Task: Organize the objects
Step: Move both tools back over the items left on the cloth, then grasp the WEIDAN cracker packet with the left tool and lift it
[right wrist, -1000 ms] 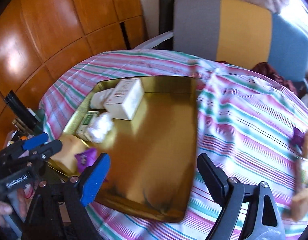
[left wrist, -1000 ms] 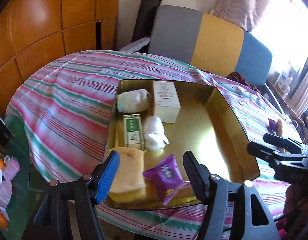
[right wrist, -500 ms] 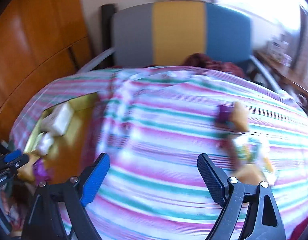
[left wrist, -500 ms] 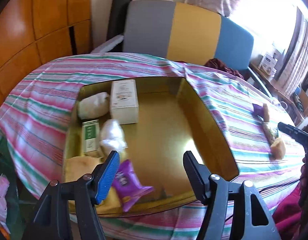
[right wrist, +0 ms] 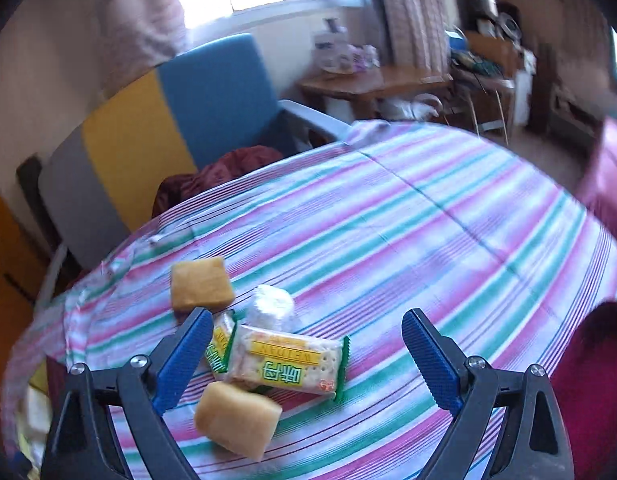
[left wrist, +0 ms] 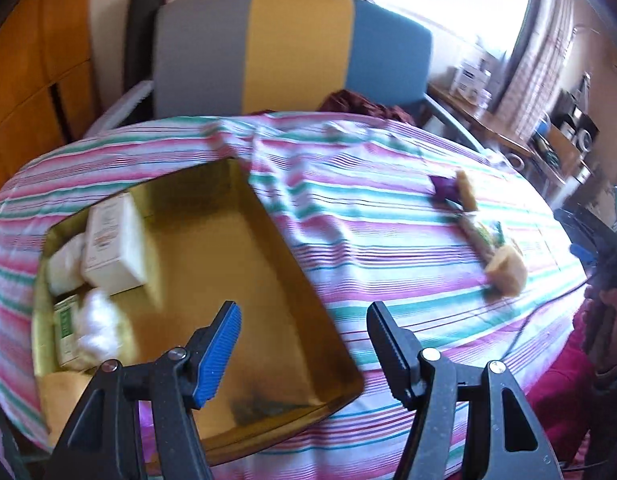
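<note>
Right gripper (right wrist: 302, 354) swung over from the gold tray (left wrist: 276, 236) to the snack pile, jaws wide over the cracker pack (right wrist: 286, 360), left gripper (left wrist: 302, 342) spread and empty above the tray's near corner

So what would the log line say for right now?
left gripper: open, empty, over gold tray | right gripper: open, empty, above cracker packet | snacks on striped cloth

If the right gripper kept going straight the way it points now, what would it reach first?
Most likely the green-edged cracker packet, which lies between the open fingers of the right gripper, on top of the snack pile. The white round wrapped snack sits just behind it. Depth is uncertain through the fisheye.
</note>
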Motion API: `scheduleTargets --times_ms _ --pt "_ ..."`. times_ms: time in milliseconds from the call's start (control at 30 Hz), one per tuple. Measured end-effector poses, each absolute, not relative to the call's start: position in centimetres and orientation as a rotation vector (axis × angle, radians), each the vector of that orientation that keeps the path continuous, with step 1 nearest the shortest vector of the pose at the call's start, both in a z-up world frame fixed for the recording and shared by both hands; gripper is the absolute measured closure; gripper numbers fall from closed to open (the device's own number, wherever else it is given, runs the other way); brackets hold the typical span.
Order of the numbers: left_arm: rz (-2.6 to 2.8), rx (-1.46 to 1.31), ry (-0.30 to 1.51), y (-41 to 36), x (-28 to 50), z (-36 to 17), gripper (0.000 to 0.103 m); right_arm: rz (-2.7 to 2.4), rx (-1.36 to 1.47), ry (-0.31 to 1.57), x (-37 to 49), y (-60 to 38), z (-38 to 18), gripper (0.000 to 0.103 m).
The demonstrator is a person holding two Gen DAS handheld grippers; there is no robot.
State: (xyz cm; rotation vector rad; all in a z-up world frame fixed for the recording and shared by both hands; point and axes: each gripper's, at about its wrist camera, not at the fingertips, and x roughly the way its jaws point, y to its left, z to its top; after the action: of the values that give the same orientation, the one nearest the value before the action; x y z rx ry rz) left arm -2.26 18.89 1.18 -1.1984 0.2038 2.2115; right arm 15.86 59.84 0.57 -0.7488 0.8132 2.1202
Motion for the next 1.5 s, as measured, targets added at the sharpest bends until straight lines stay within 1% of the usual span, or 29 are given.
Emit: scheduleTargets --times_ms 67,300,533,667,1100,1200,1267,1333,1400,1433,1500 --pt "2.174 -1.212 0.212 20.4 -2.2 0.8 0.037 2.114 -0.741 0.877 16.1 60.5 0.2 0.007" --pt "2.029 -1.244 0.241 26.7 -1.8 -0.5 0.040 2.113 -0.760 0.950 16.1 60.6 -0.8 0.007" --pt "1.915 -1.326 0.270 34.8 -2.6 -3.0 0.049 2.120 -0.747 1.030 16.6 60.9 -1.1 0.006" --pt "1.878 -1.359 0.281 39.2 -3.0 -4.2 0.051 2.134 -0.749 1.065 16.5 61.0 -1.3 0.006" --pt "1.766 -1.467 0.230 50.4 -3.6 -6.6 0.052 2.153 -0.720 1.197 16.9 61.7 -1.6 0.005" --pt "1.777 -1.471 0.250 52.0 -3.6 -7.3 0.051 2.156 -0.713 1.219 17.0 61.8 -1.7 0.004" --pt "1.771 -1.487 0.266 53.0 -3.7 -8.2 0.049 2.156 -0.708 1.230 17.0 61.8 -1.7 0.004" --pt "1.801 -1.423 0.301 53.3 -3.3 -8.1 0.049 2.151 -0.705 1.240 17.1 61.9 -1.7 0.004" --pt "1.798 -1.379 0.339 53.1 -2.8 -8.0 0.051 2.138 -0.700 1.253 17.4 62.1 -1.9 0.004" --pt "1.790 -1.366 0.354 52.6 -2.7 -8.0 0.056 2.133 -0.698 1.264 17.4 62.2 -2.0 0.004" --pt "1.774 -1.348 0.364 51.1 -3.1 -7.9 0.057 2.126 -0.695 1.274 17.5 62.3 -2.1 0.004"
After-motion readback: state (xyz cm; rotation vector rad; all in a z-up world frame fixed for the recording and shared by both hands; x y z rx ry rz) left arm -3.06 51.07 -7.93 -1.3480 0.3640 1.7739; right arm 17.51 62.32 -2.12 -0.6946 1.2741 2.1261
